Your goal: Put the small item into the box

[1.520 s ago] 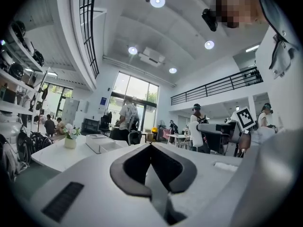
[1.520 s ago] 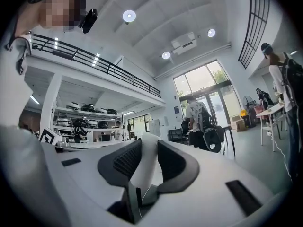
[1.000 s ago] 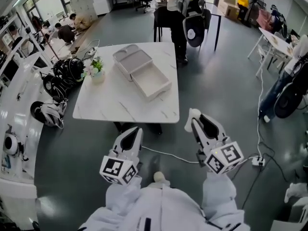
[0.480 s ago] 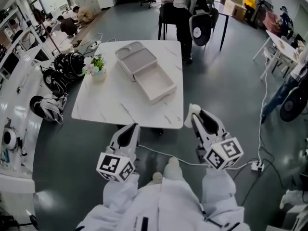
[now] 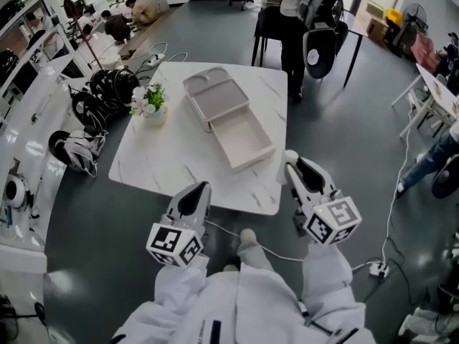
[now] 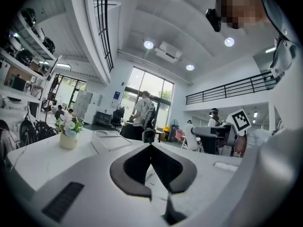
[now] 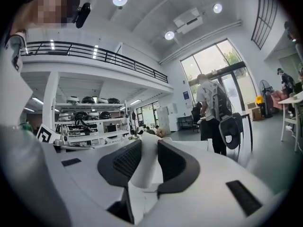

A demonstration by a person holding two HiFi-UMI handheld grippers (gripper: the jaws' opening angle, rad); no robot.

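An open white box (image 5: 242, 137) lies on the white marble table (image 5: 161, 156), with its lid (image 5: 216, 94) folded out behind it. My right gripper (image 5: 291, 166) hangs over the table's near right corner. It is shut on a small white item (image 5: 290, 157), which stands as a pale column (image 7: 145, 164) between the dark pads in the right gripper view. My left gripper (image 5: 196, 192) is over the table's near edge. Its jaw tips meet and nothing sits between them. The left gripper view shows the box (image 6: 111, 140) low across the tabletop.
A small pot of flowers (image 5: 148, 106) stands at the table's left edge. Dark helmets (image 5: 107, 92) lie on the floor to the left, by a white counter (image 5: 29, 120). A person with a backpack (image 5: 308, 6) stands behind the table. A cable (image 5: 276, 253) runs across the floor near me.
I have come closer to the table; both grippers now reach its near edge. The right gripper's hold on the white item is the same.
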